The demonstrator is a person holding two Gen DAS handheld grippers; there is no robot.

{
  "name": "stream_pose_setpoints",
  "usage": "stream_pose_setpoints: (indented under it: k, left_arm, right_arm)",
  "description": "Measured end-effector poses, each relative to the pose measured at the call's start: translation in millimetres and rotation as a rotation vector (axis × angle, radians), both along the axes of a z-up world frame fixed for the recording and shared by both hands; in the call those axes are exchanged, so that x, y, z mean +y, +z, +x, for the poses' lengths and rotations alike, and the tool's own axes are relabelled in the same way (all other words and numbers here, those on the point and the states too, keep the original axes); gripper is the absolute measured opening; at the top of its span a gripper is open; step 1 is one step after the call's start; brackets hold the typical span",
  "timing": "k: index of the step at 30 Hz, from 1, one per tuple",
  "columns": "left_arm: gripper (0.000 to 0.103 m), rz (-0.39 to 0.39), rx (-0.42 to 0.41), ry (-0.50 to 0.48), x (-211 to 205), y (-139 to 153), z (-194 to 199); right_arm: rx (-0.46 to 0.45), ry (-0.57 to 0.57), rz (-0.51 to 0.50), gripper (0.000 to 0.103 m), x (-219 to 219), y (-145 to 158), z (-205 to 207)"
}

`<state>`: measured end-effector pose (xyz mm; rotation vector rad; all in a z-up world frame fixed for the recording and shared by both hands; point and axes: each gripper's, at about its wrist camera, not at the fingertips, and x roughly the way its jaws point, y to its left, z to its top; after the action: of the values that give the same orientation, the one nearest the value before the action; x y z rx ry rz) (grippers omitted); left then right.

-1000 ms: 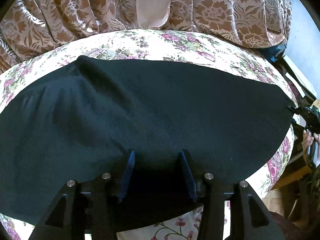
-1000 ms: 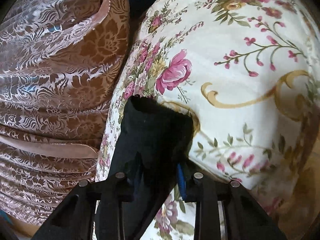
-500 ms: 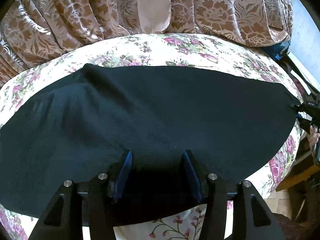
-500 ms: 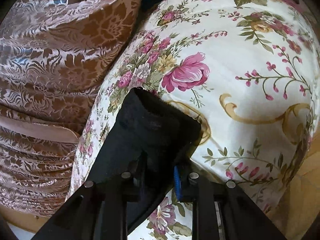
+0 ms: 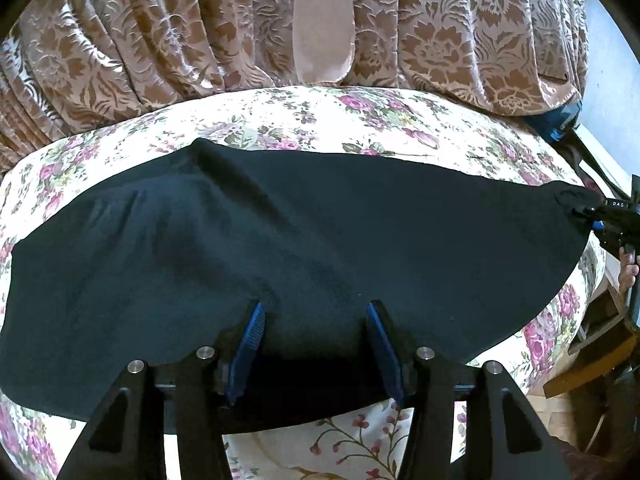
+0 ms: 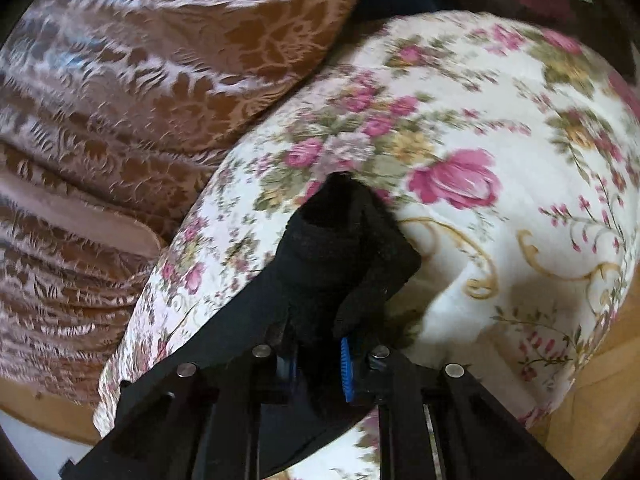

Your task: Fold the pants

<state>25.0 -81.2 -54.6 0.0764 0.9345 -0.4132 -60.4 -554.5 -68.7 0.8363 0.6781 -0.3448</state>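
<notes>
Black pants point(image 5: 320, 232) lie spread flat across a floral bed cover point(image 5: 320, 120). My left gripper point(image 5: 316, 312) hovers over their near edge, its blue pads wide apart and nothing pinched between them. At the far right of that view my right gripper point(image 5: 592, 216) grips the narrow end of the pants. In the right wrist view that bunched end point(image 6: 340, 248) stands up out of the right gripper point(image 6: 316, 350). Its jaws are closing, the blue pads pressing on the cloth, and the end is lifted off the bed cover point(image 6: 480, 120).
A brown patterned drape point(image 5: 160, 40) hangs along the bed's far side, also seen in the right wrist view point(image 6: 120, 80). A hand point(image 5: 630, 272) holds the right gripper's handle. Wooden floor point(image 6: 600, 420) lies past the bed's edge. A blue object point(image 5: 560, 124) sits at the far right corner.
The right gripper has risen and rolled, lifting the pants' end off the bed while its jaws narrowed on it. The left gripper has lifted slightly.
</notes>
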Motion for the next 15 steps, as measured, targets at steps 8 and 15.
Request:
stream_pose_setpoints:
  k: [8,15]
  left_arm:
    - [0.054,-0.023,0.004,0.024,13,1,0]
    - [0.052,-0.055,0.016,0.039,25,1,1]
  right_arm:
    - [-0.02,0.118,-0.081,0.015,43,33,24]
    - [-0.04,0.245,-0.111,0.016,92,53,49]
